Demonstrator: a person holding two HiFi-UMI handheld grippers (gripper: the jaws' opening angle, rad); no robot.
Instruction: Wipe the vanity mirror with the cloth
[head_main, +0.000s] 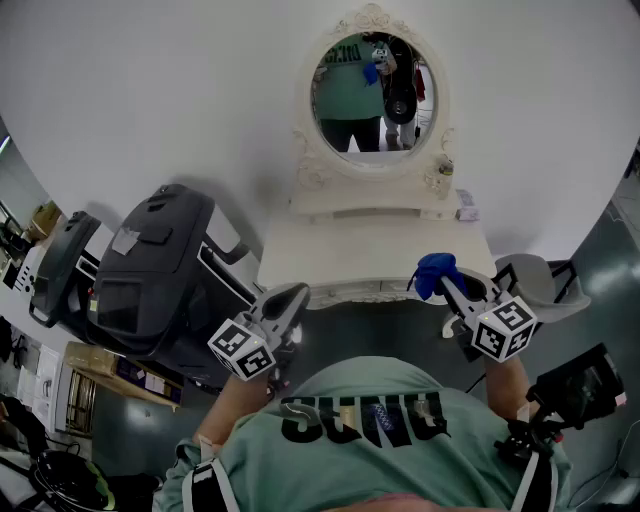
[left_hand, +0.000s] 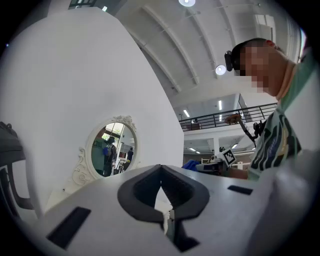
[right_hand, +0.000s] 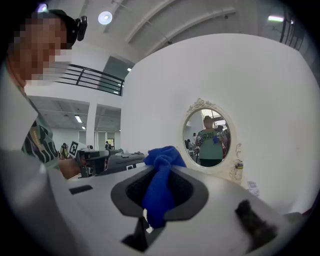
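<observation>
Facing a white desk (head_main: 370, 250) set against a white wall, a person holds a gripper in each hand before the oval vanity mirror (head_main: 375, 95), which stands in a carved white frame at the back of the desk. The right gripper (head_main: 447, 287) has its jaws clamped on a blue cloth (head_main: 434, 270). The cloth bunches above the jaw tips and hangs down between them, at the desk's front right edge and well apart from the glass. The left gripper (head_main: 292, 298), near the front left edge, has its jaws pressed together with nothing between them. A green shirt and the blue cloth show in the mirror's reflection. A small bottle (head_main: 441, 176) stands just beside the frame's right foot, and a black machine (head_main: 150, 270) sits left of the desk.
</observation>
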